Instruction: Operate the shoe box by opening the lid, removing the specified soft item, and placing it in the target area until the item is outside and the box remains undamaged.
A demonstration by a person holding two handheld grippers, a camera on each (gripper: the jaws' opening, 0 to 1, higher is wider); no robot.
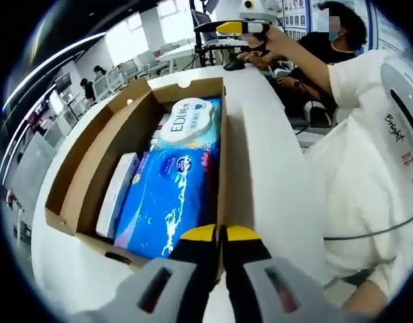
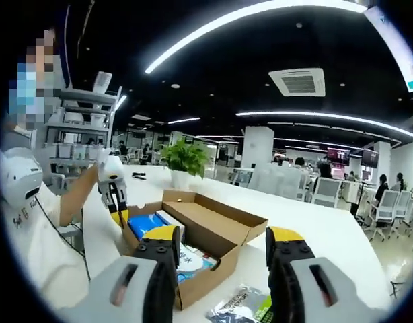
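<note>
Shoe box [image 1: 136, 168] sits on the white worktop [image 1: 267, 168] with its lid [image 2: 223, 222] already swung back and lying flat beside the tray, so the opening step looks done. Inside, a blue soft pack [image 1: 169, 205] lies along the near half, a white-and-teal wipes pack [image 1: 190, 124] sits beyond it, and a slim white box [image 1: 118, 192] stands on edge against the blue pack's side. All three are inside the cardboard walls, so removal and placing in the target area are still to come.

The left gripper [image 1: 220, 235] hangs at the near edge of the box just past the blue pack's end, its yellow-tipped jaws clenched together with nothing visibly between them. The right gripper [image 2: 223, 245] is held above and back from the box, jaws released and spread wide, carrying nothing. A crinkled foil packet [image 2: 240, 306] lies on the worktop near it. The cardboard looks intact, with no tears or crushed corners that can be made out.
</note>
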